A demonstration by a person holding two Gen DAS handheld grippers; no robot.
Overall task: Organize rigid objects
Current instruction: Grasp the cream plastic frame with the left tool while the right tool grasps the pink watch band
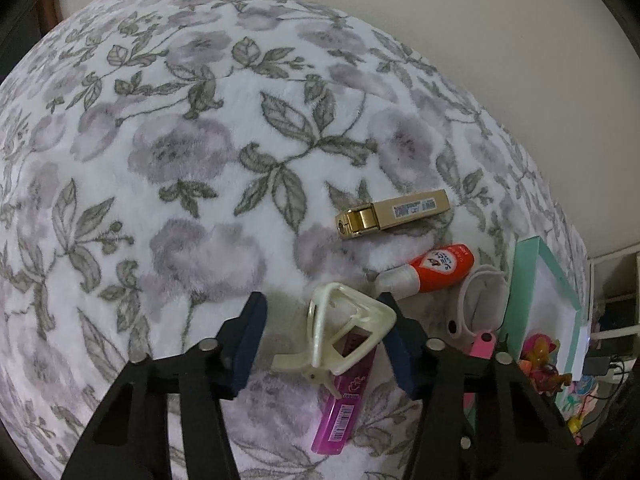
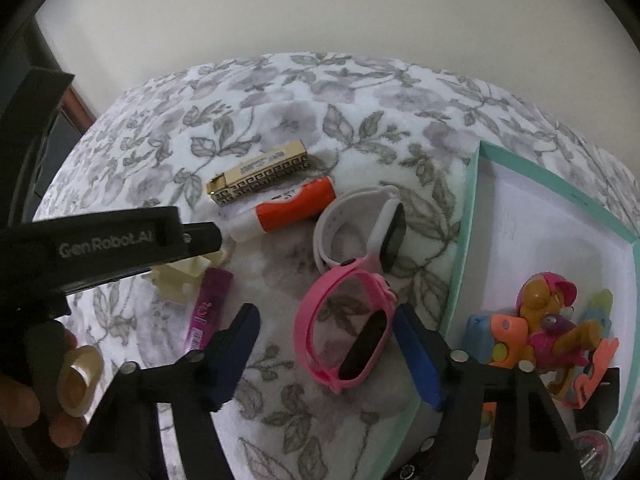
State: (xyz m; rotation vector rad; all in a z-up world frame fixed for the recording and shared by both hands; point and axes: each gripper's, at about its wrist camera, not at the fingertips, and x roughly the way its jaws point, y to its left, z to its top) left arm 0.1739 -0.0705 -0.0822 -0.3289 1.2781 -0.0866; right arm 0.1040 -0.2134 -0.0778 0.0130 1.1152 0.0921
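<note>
Left gripper (image 1: 320, 344): jaws apart, straddling cream hair clip (image 1: 344, 338), which lies on purple lighter (image 1: 340, 404); right pad touches clip, left clear. Likely lining up a pick
Right gripper (image 2: 326, 354): jaws apart around pink watch (image 2: 348, 332), no squeeze seen
Destination, presumably: teal box (image 2: 466, 236) beside, toys (image 2: 556, 328) inside
Surface: floral blanket (image 1: 180, 160); pale wall behind

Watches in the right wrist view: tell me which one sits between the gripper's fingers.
The pink watch; it lies between the right gripper's fingers, while the white watch lies farther off.
</note>
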